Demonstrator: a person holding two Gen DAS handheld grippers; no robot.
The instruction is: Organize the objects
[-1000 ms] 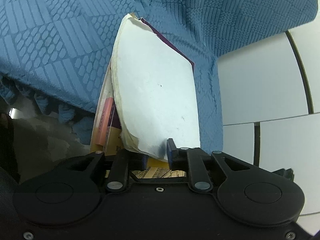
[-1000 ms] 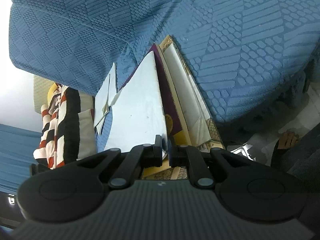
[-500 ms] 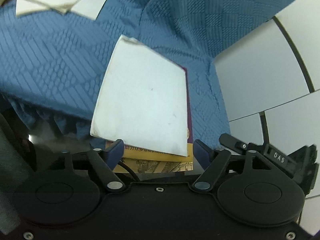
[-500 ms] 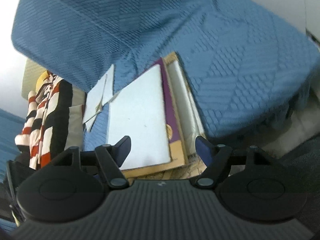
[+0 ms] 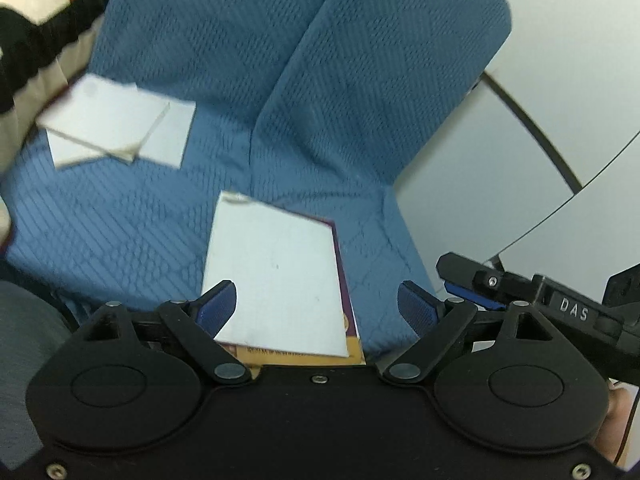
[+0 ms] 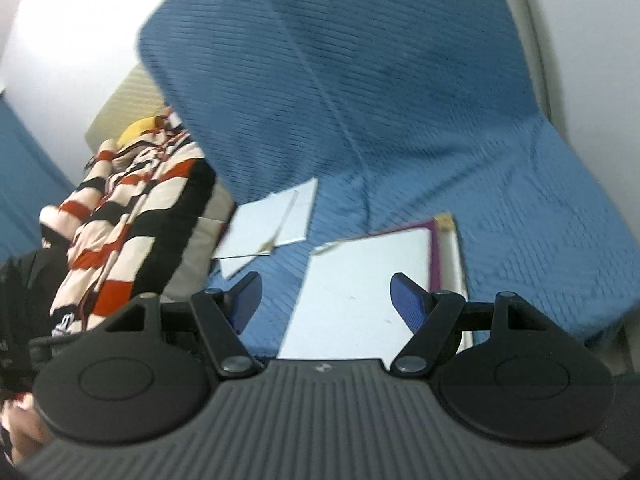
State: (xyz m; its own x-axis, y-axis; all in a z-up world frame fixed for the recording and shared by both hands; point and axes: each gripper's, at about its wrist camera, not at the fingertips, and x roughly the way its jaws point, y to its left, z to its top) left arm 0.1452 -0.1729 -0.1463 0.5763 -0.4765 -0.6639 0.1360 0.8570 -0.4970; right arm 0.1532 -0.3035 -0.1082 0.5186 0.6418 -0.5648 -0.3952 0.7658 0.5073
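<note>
On the blue sofa seat: location of all task items, near edge of the blue quilted cover (image 5: 340, 92).

Stack: white sheet (image 5: 276, 280) lies flat on top of a purple-edged book (image 5: 347, 312), with a yellow-brown printed item (image 5: 296, 357) showing beneath at the near edge. In the right wrist view the white sheet (image 6: 360, 292) covers most of the purple-edged book (image 6: 434, 252), and a pale book (image 6: 454, 252) lies just beside it on the right.

Loose papers: two or three white pieces (image 5: 116, 128), overlapping, far left of the stack and well apart from it; seen again in the right wrist view (image 6: 272, 220).

Left gripper (image 5: 318, 304): fingers spread wide, holding nothing, hovering over the near end of the stack.

Right gripper (image 6: 328, 300): fingers spread wide, holding nothing, above the near left part of the white sheet.

Progress, done: stack appears assembled and resting on the seat; no item is held.

Progress, left: loose papers are not yet collected; judged to be the remaining work. Striped blanket (image 6: 124, 216) at far left is rumpled; whether it belongs to the task cannot be told.

Stack orientation: long axis runs near to far, short edges facing the seat front and the backrest. Sheet sits slightly skewed against the book under it, far corner leaning left.

Loose papers orientation: laid askew, edges not parallel to the stack.

Image quality: both views blurred; printed text unreadable.
</note>
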